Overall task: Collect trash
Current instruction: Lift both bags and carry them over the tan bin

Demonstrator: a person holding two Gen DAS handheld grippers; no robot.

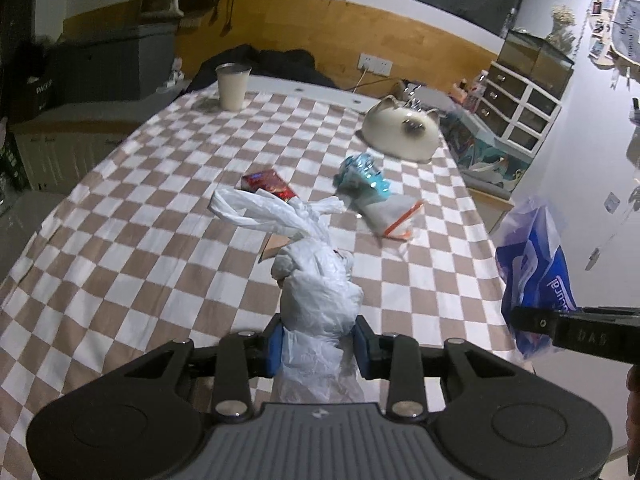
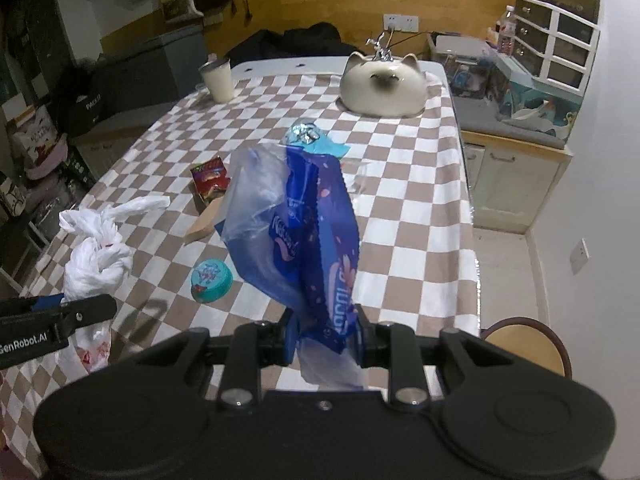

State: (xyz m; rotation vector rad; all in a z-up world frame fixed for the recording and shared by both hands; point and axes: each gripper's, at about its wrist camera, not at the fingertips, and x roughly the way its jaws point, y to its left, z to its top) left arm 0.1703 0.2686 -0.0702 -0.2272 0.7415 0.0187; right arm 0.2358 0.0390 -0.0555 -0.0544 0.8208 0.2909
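Surface: checkered tablecloth (image 1: 140, 240), tan and white squares, covering a table with a bare white edge at the far end.
Left gripper (image 1: 318, 346): we see its blue pads clenched on a knotted white plastic bag (image 1: 316, 292); the bag's tied handles stick forward over the cloth, and its lower end hangs behind the pads.
Right gripper (image 2: 326, 334): we see it clamped on a blue plastic wrapper (image 2: 308, 240) with a clear film part; the wrapper stands up from the pads, clear of the table.
Trash on cloth: red snack packet (image 1: 269, 185) lies near the middle; teal foil wrapper (image 1: 362, 174) lies farther right, with a clear zip pouch (image 1: 390, 216) touching its near side; a round teal lid (image 2: 211, 275) sits nearer the front, apart from these.
Cardboard piece (image 2: 206, 220): flat on the cloth, just beside the red packet.
Other items on table: cream cup (image 1: 233, 86) upright at the far left corner; cat-shaped ceramic piece (image 1: 400, 132) at the far right.
Room: dim light; wood-panelled lower wall (image 1: 400, 28) with a white socket plate (image 1: 374, 65); white drawer unit (image 1: 516, 110) at right; grey cabinet (image 1: 120, 64) at left; round wooden stool (image 2: 526, 346) beside the table's near right corner.
Walls: we note bags hanging at upper left, too blurred to detail.
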